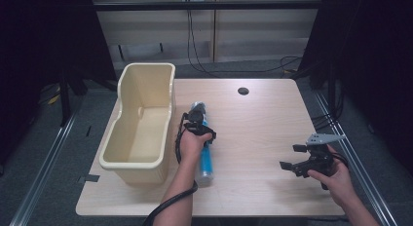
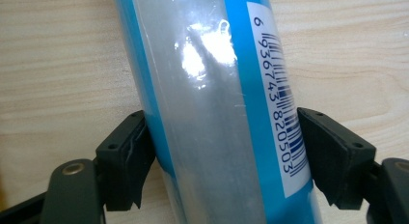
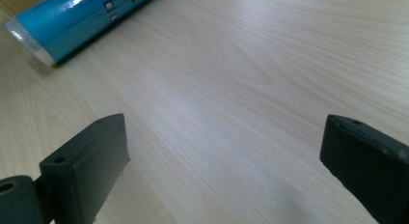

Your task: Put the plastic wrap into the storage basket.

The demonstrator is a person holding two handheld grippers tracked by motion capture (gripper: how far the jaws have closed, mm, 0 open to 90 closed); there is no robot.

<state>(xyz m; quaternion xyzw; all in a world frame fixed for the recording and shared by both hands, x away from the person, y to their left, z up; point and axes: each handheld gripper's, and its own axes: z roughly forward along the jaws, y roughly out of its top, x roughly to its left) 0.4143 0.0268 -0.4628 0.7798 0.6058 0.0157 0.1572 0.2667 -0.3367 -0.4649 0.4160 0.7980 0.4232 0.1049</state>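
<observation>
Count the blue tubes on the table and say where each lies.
1. The blue tube lies on the table beside the cream bin, clamped in the left gripper.

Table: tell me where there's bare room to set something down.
Bare wood lies between the blue tube and the right claw, and back toward the dark hole. It is crowded at left, where the cream bin adjoins the tube.

A barcode numbered "6 936743 820503" is printed on a white label (image 2: 281, 96) on the blue, shiny plastic-wrapped tube (image 2: 212, 103), just beside one jaw of the left gripper (image 2: 224, 161).
</observation>
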